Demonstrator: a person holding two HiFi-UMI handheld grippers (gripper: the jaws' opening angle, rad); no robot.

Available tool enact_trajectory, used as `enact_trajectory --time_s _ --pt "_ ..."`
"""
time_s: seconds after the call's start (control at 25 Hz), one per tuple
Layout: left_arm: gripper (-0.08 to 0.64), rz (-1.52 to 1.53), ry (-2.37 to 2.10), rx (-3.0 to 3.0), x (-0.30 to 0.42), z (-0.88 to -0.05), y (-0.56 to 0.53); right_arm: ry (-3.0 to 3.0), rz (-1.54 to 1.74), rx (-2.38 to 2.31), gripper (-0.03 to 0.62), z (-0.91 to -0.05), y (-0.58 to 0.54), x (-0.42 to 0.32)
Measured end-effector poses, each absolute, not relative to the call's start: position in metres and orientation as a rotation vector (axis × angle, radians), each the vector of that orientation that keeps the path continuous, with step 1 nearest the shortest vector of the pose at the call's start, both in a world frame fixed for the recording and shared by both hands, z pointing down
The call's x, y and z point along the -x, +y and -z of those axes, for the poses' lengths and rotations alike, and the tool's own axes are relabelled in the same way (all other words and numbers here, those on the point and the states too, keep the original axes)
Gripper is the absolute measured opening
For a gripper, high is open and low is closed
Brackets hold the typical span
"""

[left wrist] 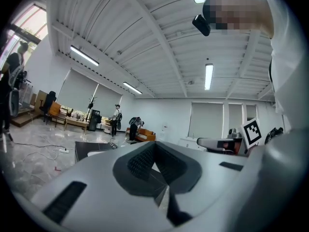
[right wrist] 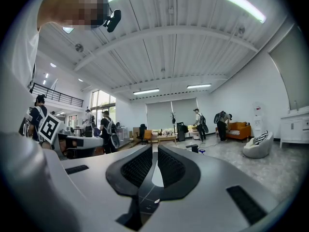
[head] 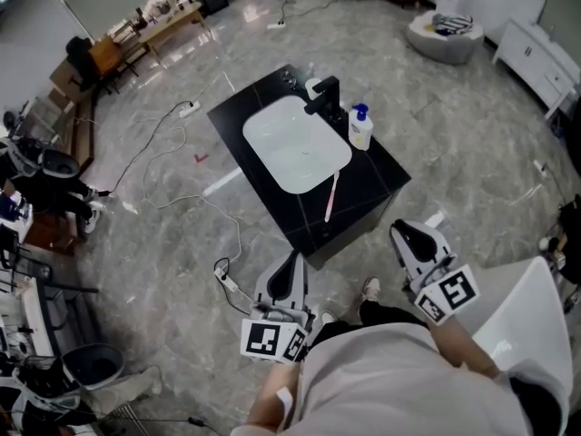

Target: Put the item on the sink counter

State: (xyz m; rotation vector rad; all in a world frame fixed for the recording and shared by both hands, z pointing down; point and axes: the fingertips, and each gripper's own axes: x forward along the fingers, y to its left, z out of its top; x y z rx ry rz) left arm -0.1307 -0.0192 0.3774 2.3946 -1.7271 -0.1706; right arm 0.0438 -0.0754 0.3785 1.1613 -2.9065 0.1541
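Note:
A black sink counter (head: 368, 184) with a white basin (head: 295, 143) stands on the floor ahead of me in the head view. A black faucet (head: 324, 98), a white cup (head: 313, 86) and a soap bottle (head: 360, 128) with a blue pump stand along its right side. A pink-and-white toothbrush (head: 331, 196) lies on the counter by the basin's near corner. My left gripper (head: 292, 262) is held low, short of the counter's near corner, jaws shut and empty. My right gripper (head: 406, 232) hangs to the right of the counter, also shut and empty. Both gripper views look up across the room.
Cables and a power strip (head: 189, 109) trail over the grey floor left of the counter. A white beanbag (head: 445, 33) and a white cabinet (head: 545, 62) are at the back right. Desks and chairs (head: 100, 57) line the left side. Several people stand far off (right wrist: 199, 124).

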Motion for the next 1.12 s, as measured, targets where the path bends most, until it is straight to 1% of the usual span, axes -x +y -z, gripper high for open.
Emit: enact_trajectory --time_s 0.32,1.12 --pt "0.003 0.159 -1.712 -2.404 0.122 -0.382 -0.019 -2.931 -0.156 -1.124 0.053 -0.377 -0.095 -0.037" --pt "0.003 0.164 -1.752 -2.372 0.137 -0.371 -0.048 -2.958 -0.088 -1.111 0.052 -0.362 -0.140 -0.021"
